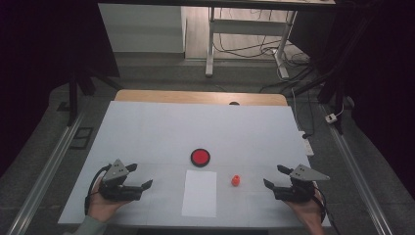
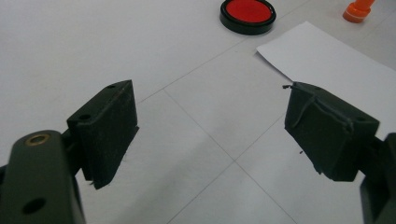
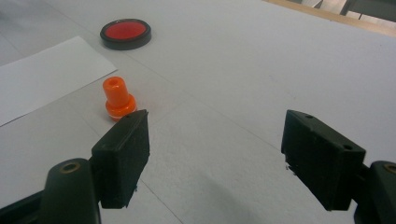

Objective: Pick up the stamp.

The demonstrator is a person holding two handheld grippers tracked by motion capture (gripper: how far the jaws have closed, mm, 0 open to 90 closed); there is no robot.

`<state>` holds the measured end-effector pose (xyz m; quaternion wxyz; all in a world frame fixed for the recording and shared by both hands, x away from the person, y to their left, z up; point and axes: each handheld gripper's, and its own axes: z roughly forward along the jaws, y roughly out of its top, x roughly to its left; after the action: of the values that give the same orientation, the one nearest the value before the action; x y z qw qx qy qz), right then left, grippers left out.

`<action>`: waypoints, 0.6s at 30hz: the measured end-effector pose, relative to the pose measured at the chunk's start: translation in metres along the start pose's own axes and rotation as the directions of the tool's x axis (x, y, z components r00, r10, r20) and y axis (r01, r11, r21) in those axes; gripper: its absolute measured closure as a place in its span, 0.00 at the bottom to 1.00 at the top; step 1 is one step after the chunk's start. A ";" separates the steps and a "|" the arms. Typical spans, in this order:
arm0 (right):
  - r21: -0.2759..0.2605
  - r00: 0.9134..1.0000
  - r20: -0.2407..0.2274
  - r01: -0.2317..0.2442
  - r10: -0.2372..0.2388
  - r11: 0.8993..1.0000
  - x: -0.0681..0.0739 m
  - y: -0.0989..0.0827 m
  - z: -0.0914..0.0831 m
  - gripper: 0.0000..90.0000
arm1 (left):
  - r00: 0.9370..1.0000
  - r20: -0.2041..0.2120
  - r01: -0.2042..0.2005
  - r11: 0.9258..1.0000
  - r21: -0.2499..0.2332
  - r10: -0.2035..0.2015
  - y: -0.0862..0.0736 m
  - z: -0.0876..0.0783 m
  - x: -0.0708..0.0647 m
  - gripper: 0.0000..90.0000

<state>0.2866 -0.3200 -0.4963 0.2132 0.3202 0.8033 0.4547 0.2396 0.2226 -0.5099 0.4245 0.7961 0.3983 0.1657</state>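
A round red pad in a black case (image 1: 200, 157) lies at the table's middle; it appears too in the left gripper view (image 2: 248, 14) and the right gripper view (image 3: 126, 32). A white sheet of paper (image 1: 199, 192) lies just in front of it (image 2: 336, 70) (image 3: 42, 77). A small orange stamp (image 1: 236, 180) stands upright to the paper's right (image 2: 358, 10) (image 3: 118, 99). My left gripper (image 1: 139, 176) rests open near the front left, empty (image 2: 212, 133). My right gripper (image 1: 275, 176) rests open at the front right, empty (image 3: 217, 156), a little right of the stamp.
The white table top (image 1: 161, 127) has bare room behind the red pad. A wooden strip (image 1: 195, 97) runs along its far edge. Beyond stand a white desk frame (image 1: 247, 36) and cables on the floor (image 1: 303, 83).
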 end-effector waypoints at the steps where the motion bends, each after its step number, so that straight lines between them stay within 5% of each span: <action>1: -0.001 1.000 0.000 0.000 0.000 1.000 0.000 0.000 0.000 0.26 | 1.000 -0.001 0.001 1.000 0.000 -0.001 0.000 0.000 0.000 0.19; 18: -0.034 1.000 -0.018 0.011 -0.011 0.999 0.008 0.019 0.000 0.27 | 1.000 0.010 -0.001 1.000 0.014 0.001 -0.001 0.003 -0.001 0.19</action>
<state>0.2870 -0.3073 -0.4802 0.2140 0.3081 0.7990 0.4700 0.2405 0.2206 -0.5126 0.4211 0.8000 0.3967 0.1590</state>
